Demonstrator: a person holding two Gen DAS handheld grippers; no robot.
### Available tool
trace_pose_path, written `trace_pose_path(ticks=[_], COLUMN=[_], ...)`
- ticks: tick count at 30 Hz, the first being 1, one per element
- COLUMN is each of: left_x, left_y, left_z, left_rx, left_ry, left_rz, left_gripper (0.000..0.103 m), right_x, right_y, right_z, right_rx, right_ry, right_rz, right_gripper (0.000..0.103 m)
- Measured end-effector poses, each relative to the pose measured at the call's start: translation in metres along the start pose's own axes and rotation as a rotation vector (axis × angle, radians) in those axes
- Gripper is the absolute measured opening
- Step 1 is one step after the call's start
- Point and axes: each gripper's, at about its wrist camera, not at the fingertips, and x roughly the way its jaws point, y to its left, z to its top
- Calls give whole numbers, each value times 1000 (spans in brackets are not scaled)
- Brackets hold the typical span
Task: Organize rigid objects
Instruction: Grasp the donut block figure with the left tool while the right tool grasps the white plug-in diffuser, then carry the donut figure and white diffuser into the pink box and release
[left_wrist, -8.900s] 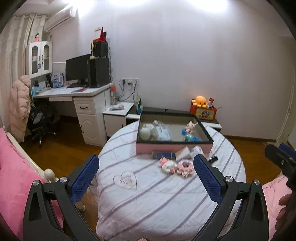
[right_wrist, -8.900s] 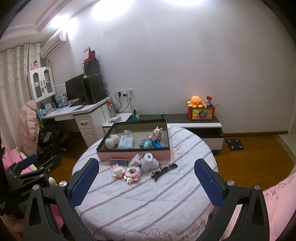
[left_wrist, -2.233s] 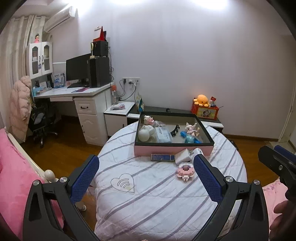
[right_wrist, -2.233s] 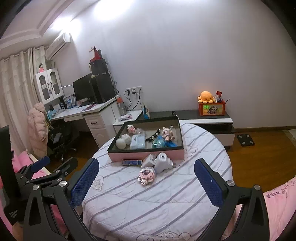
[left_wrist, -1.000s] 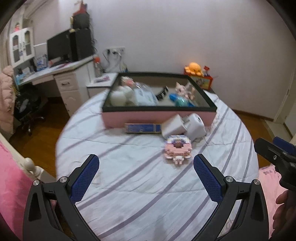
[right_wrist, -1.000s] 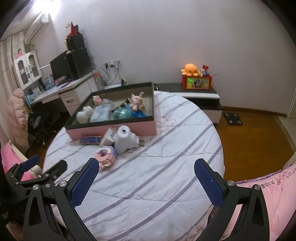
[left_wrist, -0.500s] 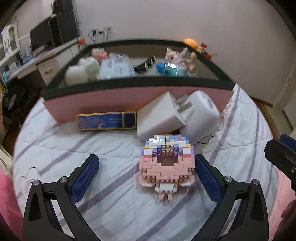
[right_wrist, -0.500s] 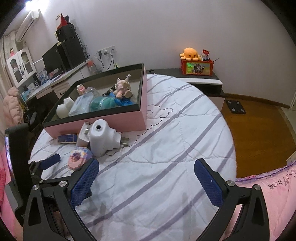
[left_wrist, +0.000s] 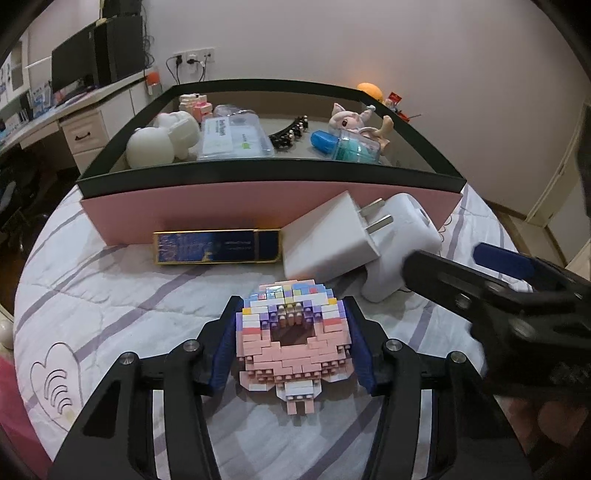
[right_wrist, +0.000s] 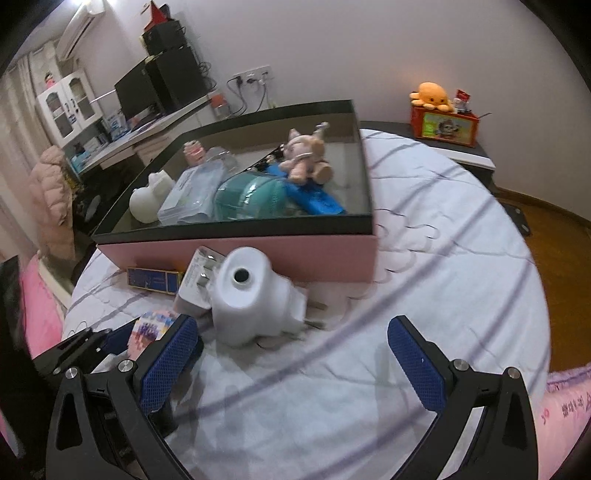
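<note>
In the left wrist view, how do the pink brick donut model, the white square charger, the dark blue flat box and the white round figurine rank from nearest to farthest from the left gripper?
1. Pink brick donut model: between the left gripper's fingers.
2. White square charger: just beyond, slightly right.
3. Dark blue flat box: beyond, to the left, against the pink box wall; close to the charger in distance.
4. White round figurine: farthest, inside the box, left.

Pink-and-pastel brick donut (left_wrist: 293, 338), white chargers (left_wrist: 328, 236), navy gold-edged box (left_wrist: 217, 246), black-rimmed pink tray (left_wrist: 207, 210), purple-striped white bedspread (left_wrist: 110, 295)
</note>
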Motion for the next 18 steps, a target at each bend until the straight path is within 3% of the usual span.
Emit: trace_pose_path(ticks=[3,8,12,18], left_x=[-3,-7,-9,-15], left_y=[7,18,22,28], left_z=[-2,-5,-6,-8], left_rx=[-5,-16,-21,-28], left_ry=[-3,-5,-9,-15], left_rz=[6,15,8,10], left_gripper=[54,54,54,54], right_x=[14,27,27,22], right_y=[2,8,16,16], right_z=[3,-1,3,2], right_rx=[-22,-65,-104,-109], right_ry=[23,49,30,32], right_rz=[-17,-24,-18,-7], right_gripper=[97,96,76,76])
